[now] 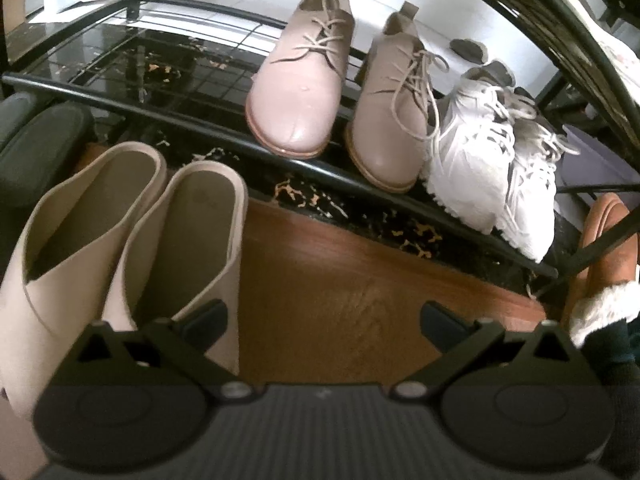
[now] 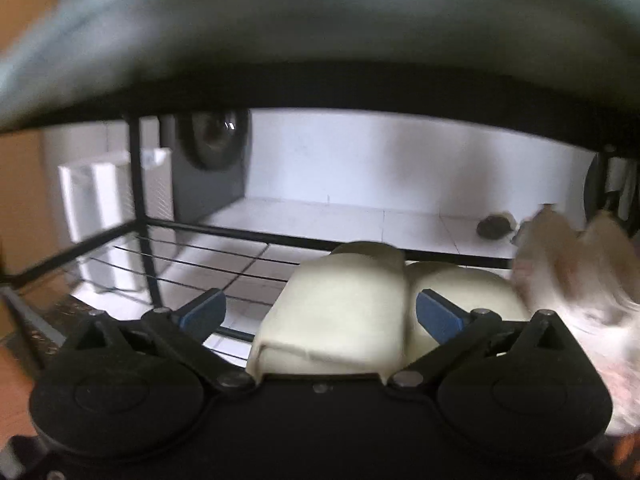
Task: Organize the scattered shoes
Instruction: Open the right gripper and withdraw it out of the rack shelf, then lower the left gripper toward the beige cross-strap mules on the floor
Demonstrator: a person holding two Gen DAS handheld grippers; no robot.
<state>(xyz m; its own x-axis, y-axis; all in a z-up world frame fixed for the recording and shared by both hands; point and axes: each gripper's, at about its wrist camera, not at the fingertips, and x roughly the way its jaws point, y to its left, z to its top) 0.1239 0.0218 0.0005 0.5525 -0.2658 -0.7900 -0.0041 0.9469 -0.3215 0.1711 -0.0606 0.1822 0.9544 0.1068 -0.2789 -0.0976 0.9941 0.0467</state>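
Cream mules point(image 2: 332, 308) sit side by side on the wire rack point(image 2: 192, 256), between the right gripper point(image 2: 320, 312) jaws, which stand apart. Left gripper point(image 1: 324, 320) gapes empty over the wood floor point(image 1: 340, 280) by the rack's front edge.

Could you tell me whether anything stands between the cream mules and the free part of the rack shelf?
Nothing visible does. The cream mules sit before the rack shelf, whose wire stretch left of the pink lace-up shoes is bare. Only its front rail must be cleared.
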